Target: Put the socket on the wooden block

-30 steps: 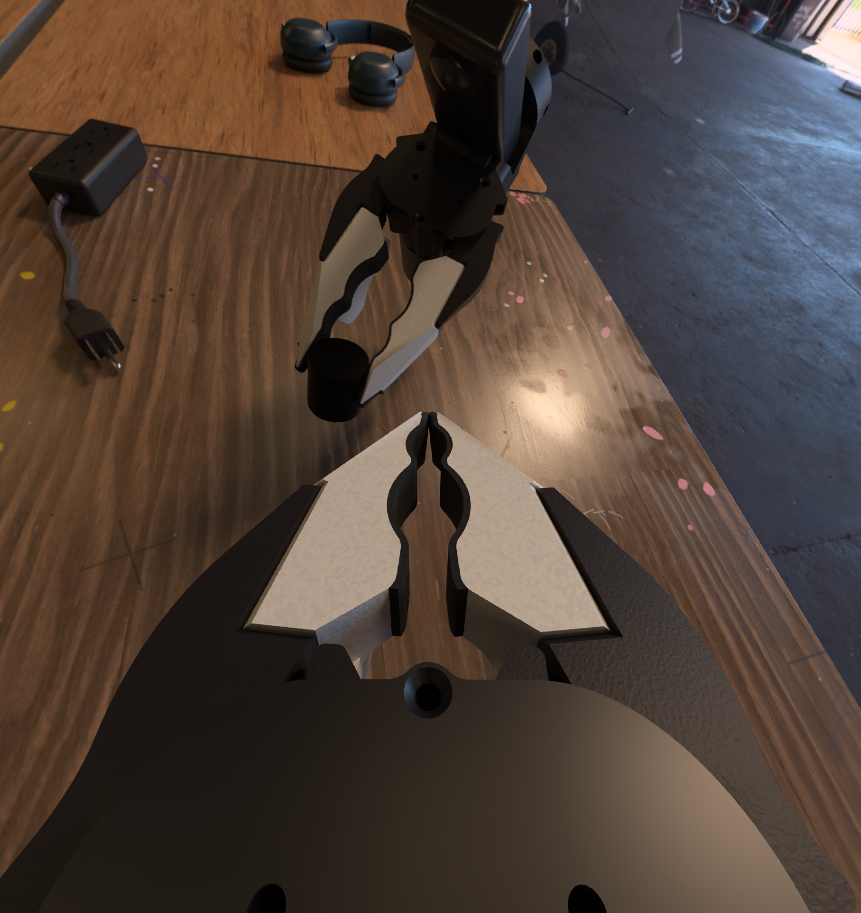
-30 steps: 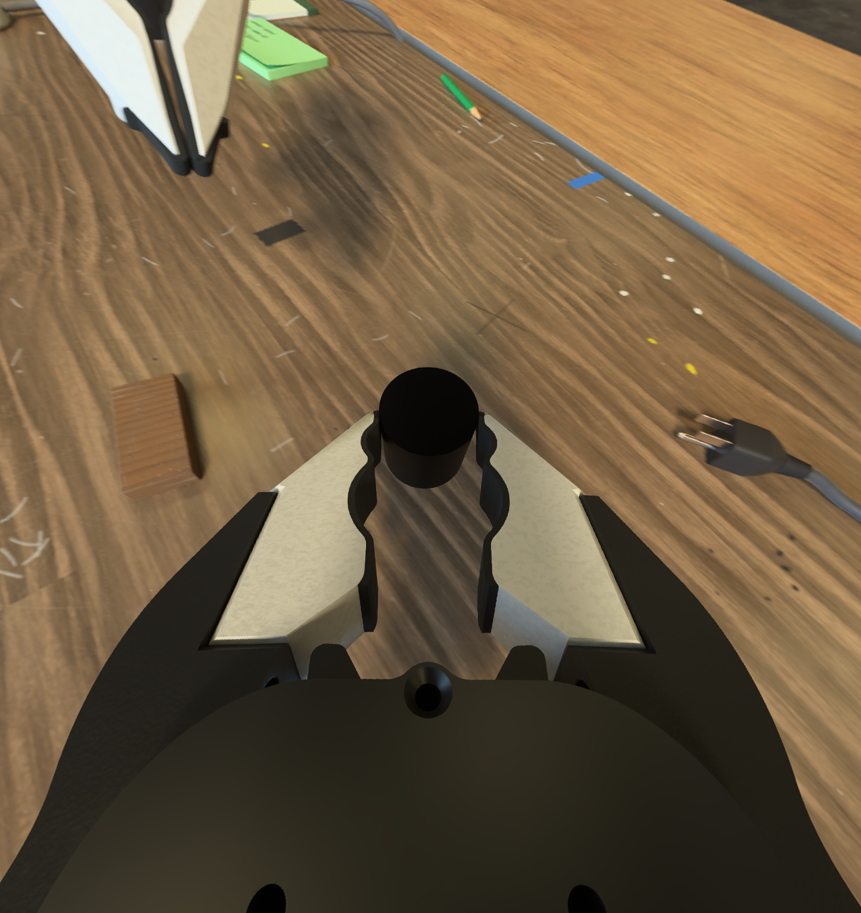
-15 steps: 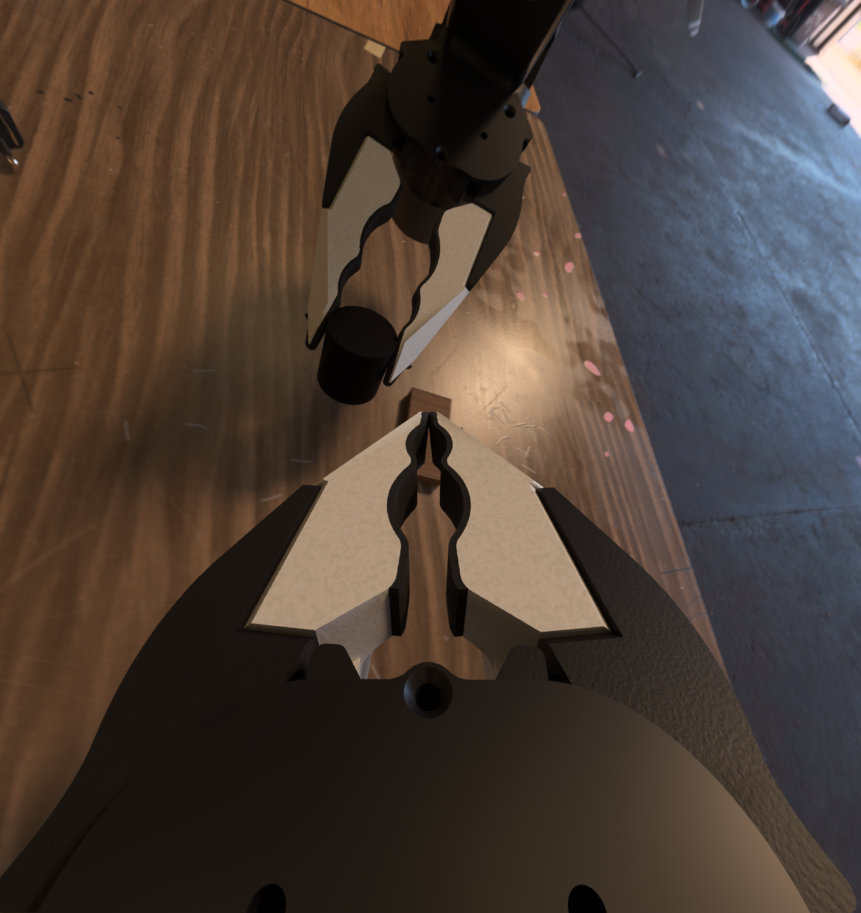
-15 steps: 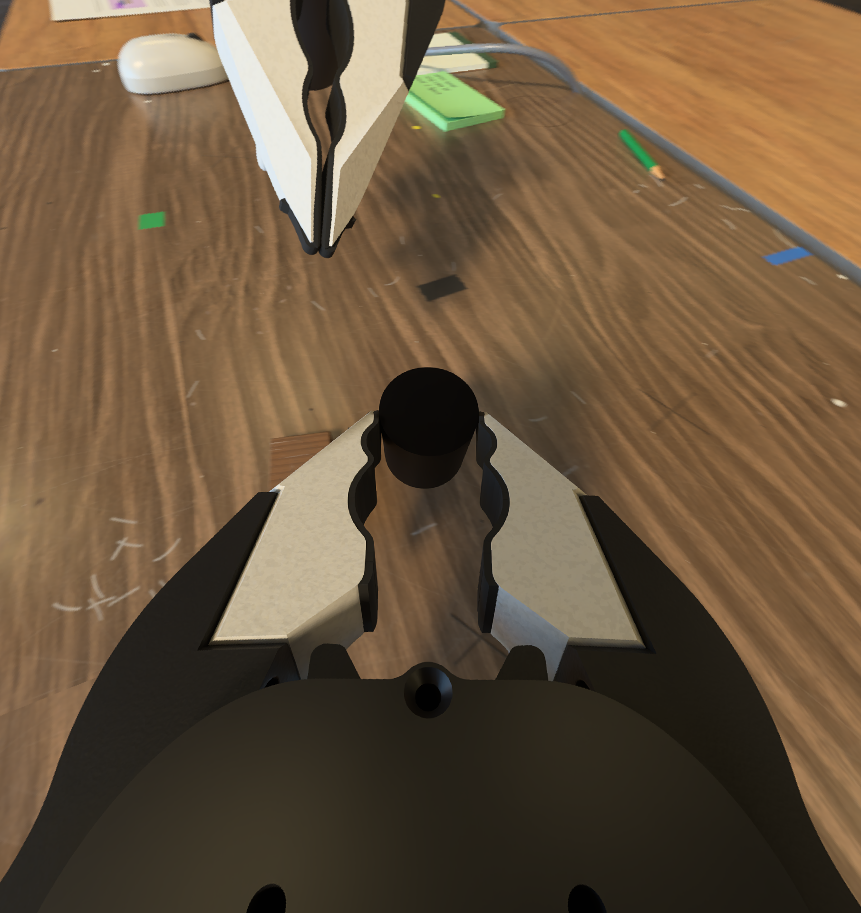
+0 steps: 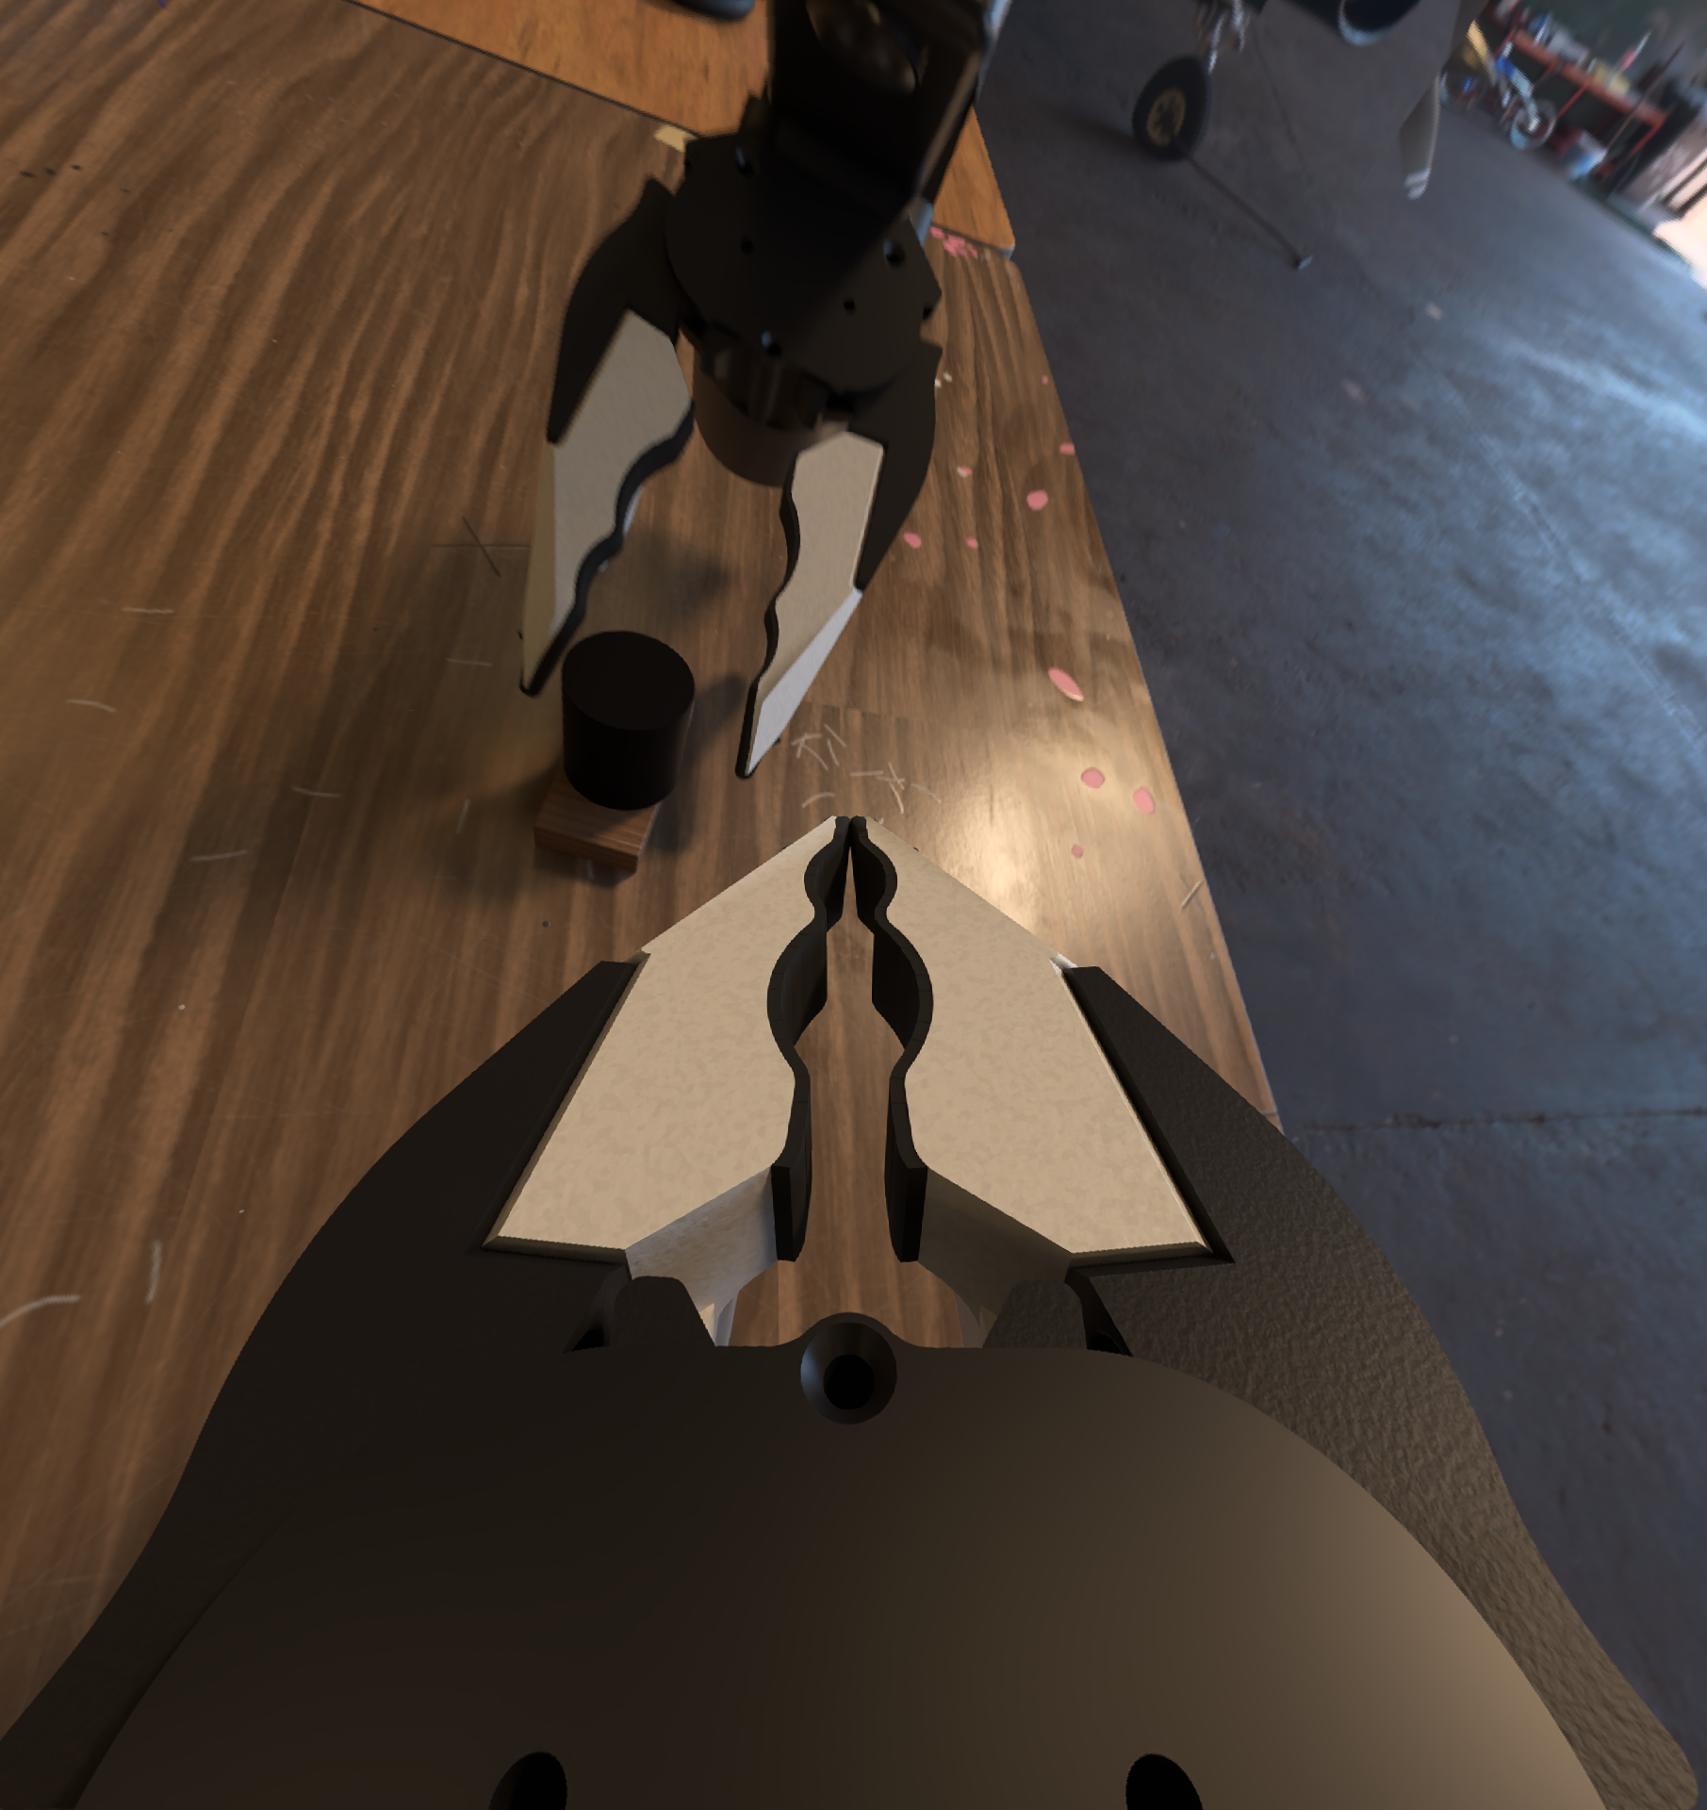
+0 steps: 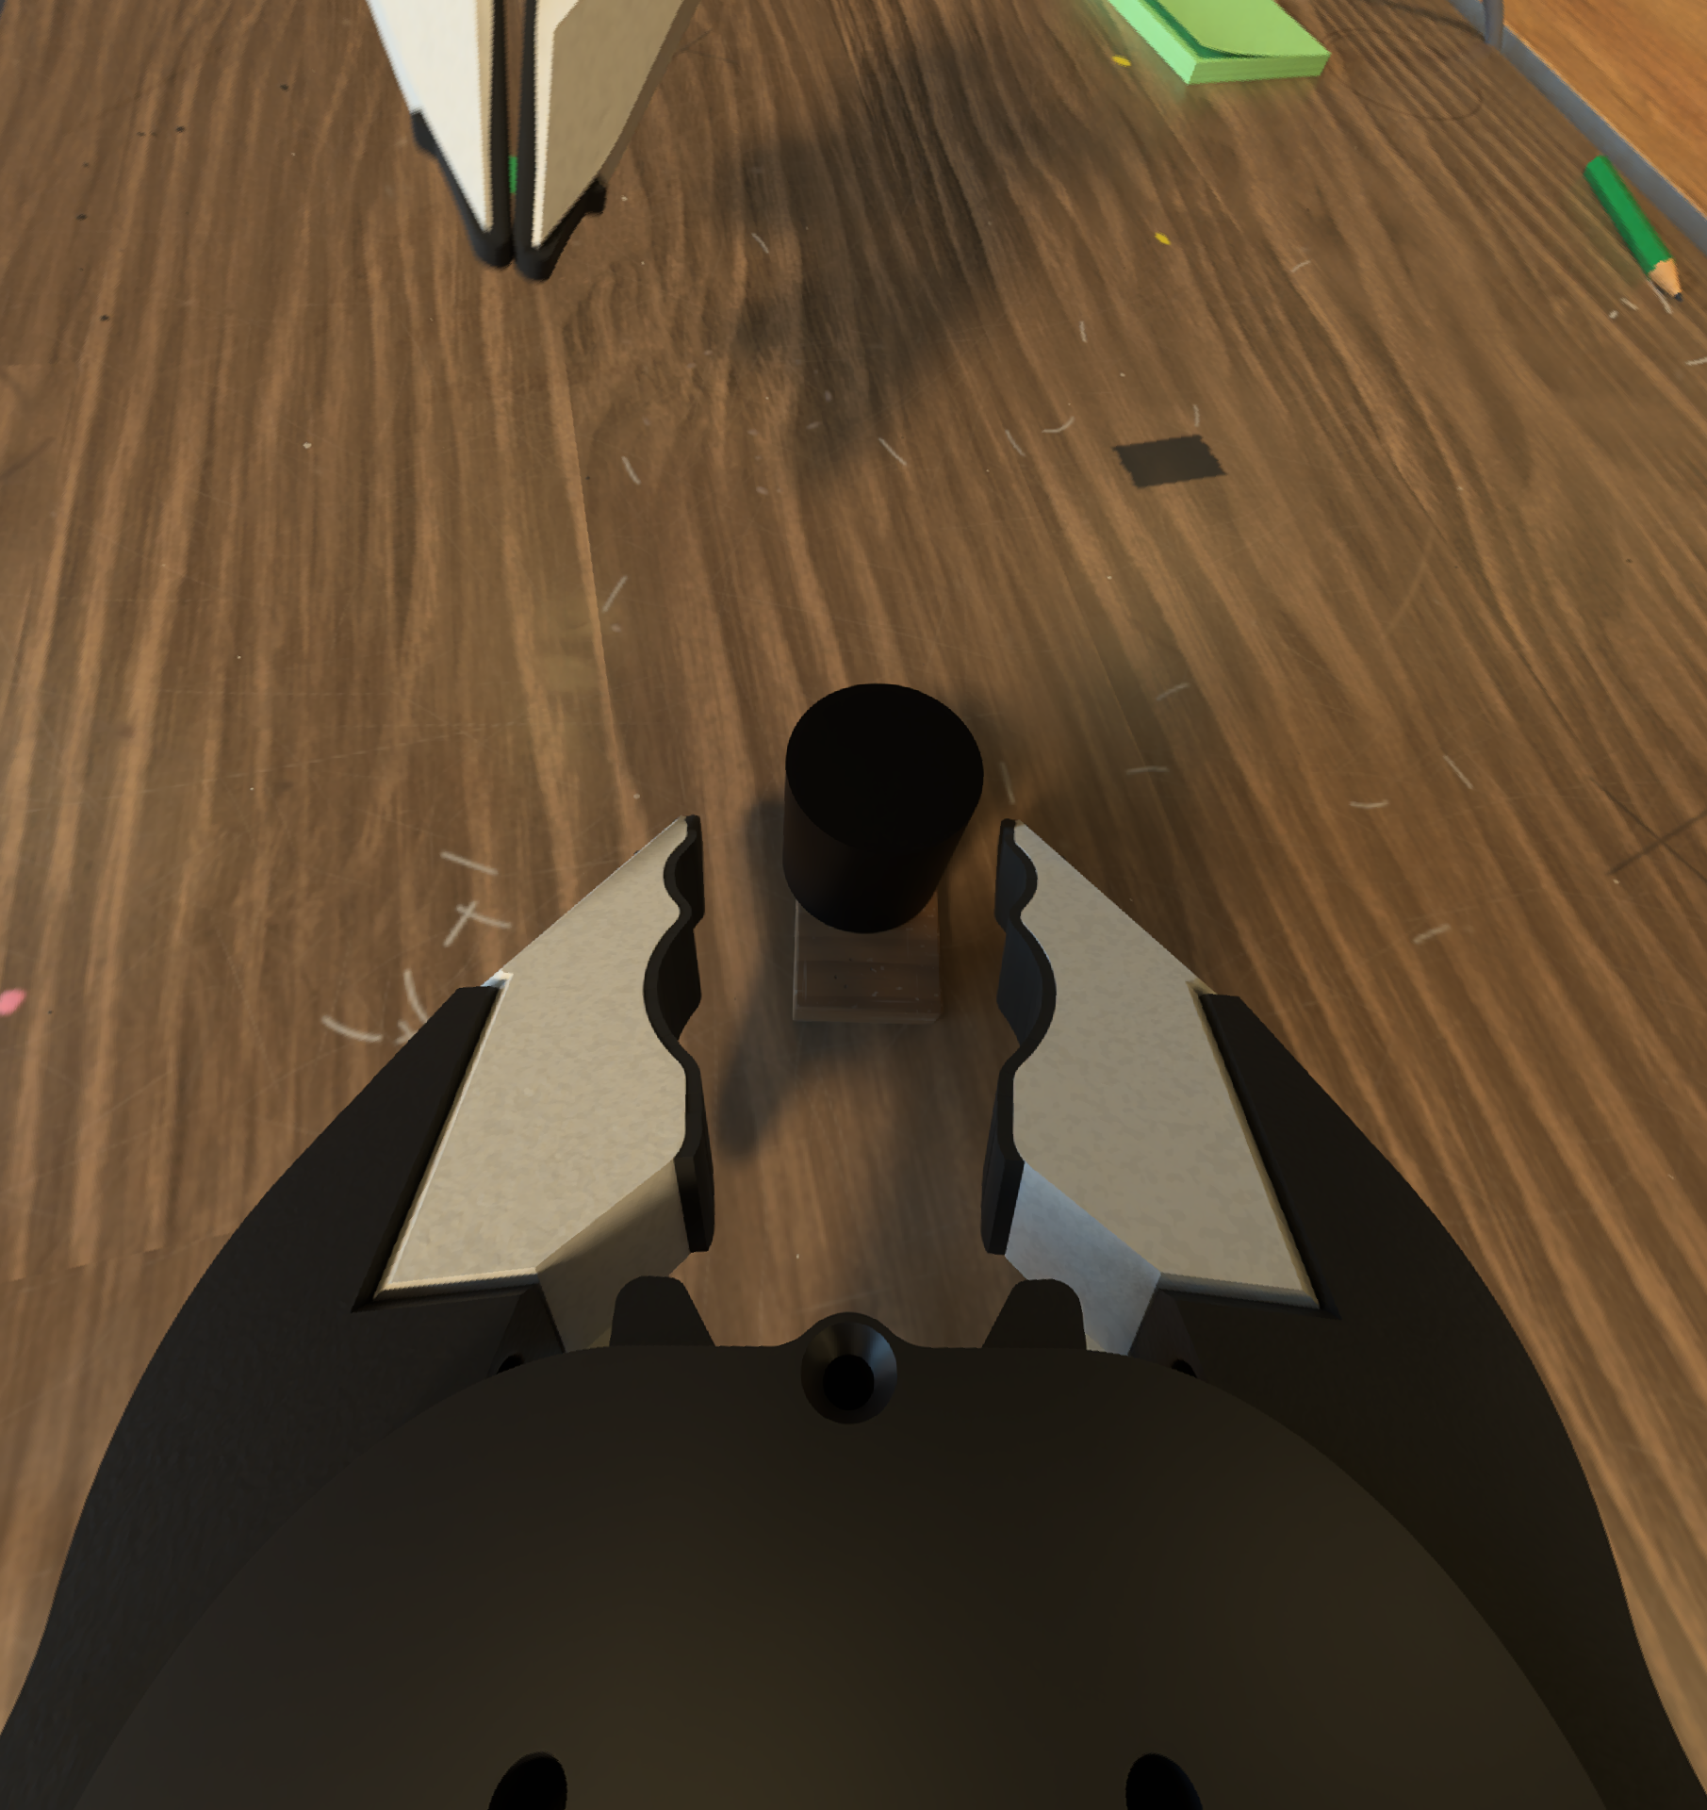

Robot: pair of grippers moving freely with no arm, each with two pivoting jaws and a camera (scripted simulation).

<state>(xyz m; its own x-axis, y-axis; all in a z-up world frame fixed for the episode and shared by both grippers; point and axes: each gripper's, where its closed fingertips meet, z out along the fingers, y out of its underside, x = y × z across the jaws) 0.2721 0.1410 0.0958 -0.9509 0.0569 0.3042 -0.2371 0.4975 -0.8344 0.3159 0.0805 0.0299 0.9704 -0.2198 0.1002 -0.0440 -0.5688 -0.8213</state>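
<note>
The black cylindrical socket (image 6: 878, 808) stands upright on the small wooden block (image 6: 867, 970) on the wooden table. It also shows in the left wrist view (image 5: 626, 720), on the block (image 5: 594, 831). My right gripper (image 6: 847, 833) is open, its fingers apart on either side of the socket and not touching it; it shows in the left wrist view (image 5: 643, 730) too. My left gripper (image 5: 849, 828) is shut and empty, a little to the right of the block; it shows at the top of the right wrist view (image 6: 521, 260).
A green pad (image 6: 1221, 39) and a green pencil (image 6: 1633, 230) lie at the far right. A small black patch (image 6: 1167, 460) is on the table. The table's right edge (image 5: 1172, 744) drops to a dark concrete floor.
My right gripper carried the socket over to the block, set it down there and opened its fingers. The left gripper stayed shut and shifted its view.
</note>
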